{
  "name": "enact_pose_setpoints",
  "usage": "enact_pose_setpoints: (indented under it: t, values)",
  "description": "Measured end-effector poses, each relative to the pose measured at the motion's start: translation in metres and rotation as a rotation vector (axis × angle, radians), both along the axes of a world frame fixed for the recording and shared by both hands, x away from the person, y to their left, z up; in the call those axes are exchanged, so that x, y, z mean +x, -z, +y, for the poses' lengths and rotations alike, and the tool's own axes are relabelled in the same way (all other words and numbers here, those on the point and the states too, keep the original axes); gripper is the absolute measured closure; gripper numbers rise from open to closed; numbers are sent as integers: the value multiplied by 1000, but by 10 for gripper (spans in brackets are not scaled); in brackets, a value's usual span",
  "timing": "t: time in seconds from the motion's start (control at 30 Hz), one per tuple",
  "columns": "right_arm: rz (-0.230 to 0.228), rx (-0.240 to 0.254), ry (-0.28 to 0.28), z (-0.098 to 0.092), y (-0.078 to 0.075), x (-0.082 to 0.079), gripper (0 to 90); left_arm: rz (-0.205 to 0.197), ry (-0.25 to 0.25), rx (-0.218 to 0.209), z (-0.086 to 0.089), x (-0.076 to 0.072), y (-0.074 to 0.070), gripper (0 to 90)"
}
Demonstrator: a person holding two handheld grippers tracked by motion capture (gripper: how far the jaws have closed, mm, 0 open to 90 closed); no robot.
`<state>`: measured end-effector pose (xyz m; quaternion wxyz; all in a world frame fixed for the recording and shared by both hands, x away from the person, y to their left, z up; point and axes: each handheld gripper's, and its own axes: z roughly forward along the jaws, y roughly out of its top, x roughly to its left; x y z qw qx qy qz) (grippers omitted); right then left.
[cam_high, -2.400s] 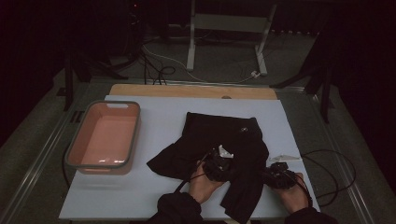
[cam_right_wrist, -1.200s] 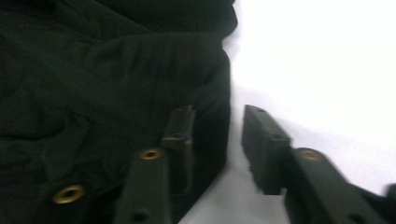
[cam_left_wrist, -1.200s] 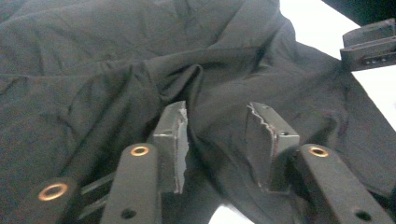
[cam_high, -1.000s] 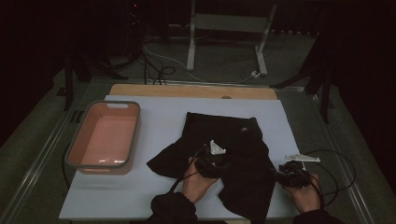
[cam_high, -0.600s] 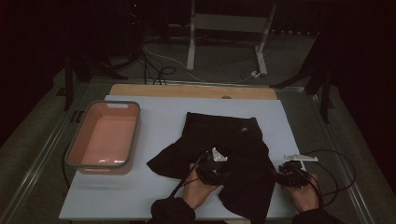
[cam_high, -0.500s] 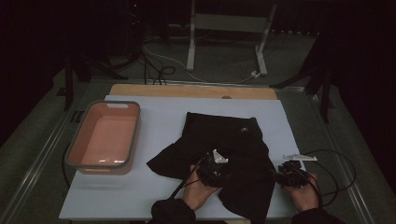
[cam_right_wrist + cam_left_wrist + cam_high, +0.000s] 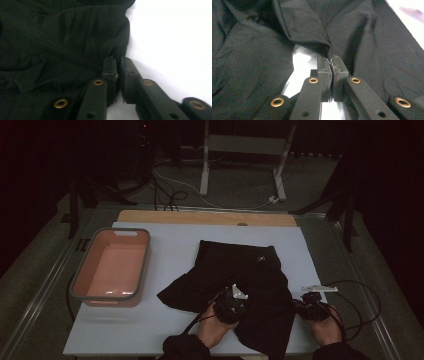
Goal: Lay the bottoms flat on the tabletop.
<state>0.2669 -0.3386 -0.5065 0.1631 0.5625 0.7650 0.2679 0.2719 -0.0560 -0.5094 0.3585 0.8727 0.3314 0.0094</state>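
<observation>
A white table top (image 7: 170, 330) is seen, edged at its far side by a bare wooden strip (image 7: 200, 217). On its left part a pink tub with a grey rim (image 7: 111, 268) is set, upright. A black garment (image 7: 250, 280) is spread rumpled over the middle and right, reaching the near edge. Near the right edge a small white strip (image 7: 318, 289) is laid just beside the garment.

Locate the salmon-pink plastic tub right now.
High view: the salmon-pink plastic tub sits on the white table's left side, apart from the black garment to its right.
</observation>
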Motion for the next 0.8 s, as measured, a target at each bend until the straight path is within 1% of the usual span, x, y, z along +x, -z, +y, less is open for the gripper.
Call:
enact_pose_setpoints:
  t: [0.07, 0.13, 0.23, 0.33, 0.43, 0.47, 0.5, 0.53, 0.6, 0.7, 0.8]
  values:
    - [6, 4, -2, -1, 0, 0, 872, -28, -2, 1, 3, -1, -5, 879]
    - [4, 5, -1, 0, 0, 0, 879, -39, -15, -8, 7, 1, -9, 880]
    - [1, 1, -13, 0, 0, -1, 884, -50, -60, -23, 15, 8, -13, 880]
    - [1, 3, -20, 1, -1, -1, 889, -38, -81, -39, 22, 12, -15, 880]
    - [-5, 0, -16, 2, -1, -1, 880, -19, -59, -55, 21, 10, -16, 879]
    - [-10, -2, -9, 2, -2, -1, 842, -21, -51, -50, 20, 8, -16, 879]
    - [-15, -5, -5, 1, -2, -2, 783, -18, -46, -55, 19, 7, -16, 878]
    - [-20, 1, 2, 1, -2, -3, 713, -15, -42, -60, 19, 6, -16, 877]
    - [-21, 20, 6, 0, -3, -5, 628, -21, -45, -59, 19, 5, -16, 877]
    - [-22, 36, 0, 3, -5, -10, 587, -16, -59, -67, 21, 8, -17, 876]
    - [-19, 48, -19, 7, -6, -16, 576, -15, -59, -64, 21, 9, -17, 876]
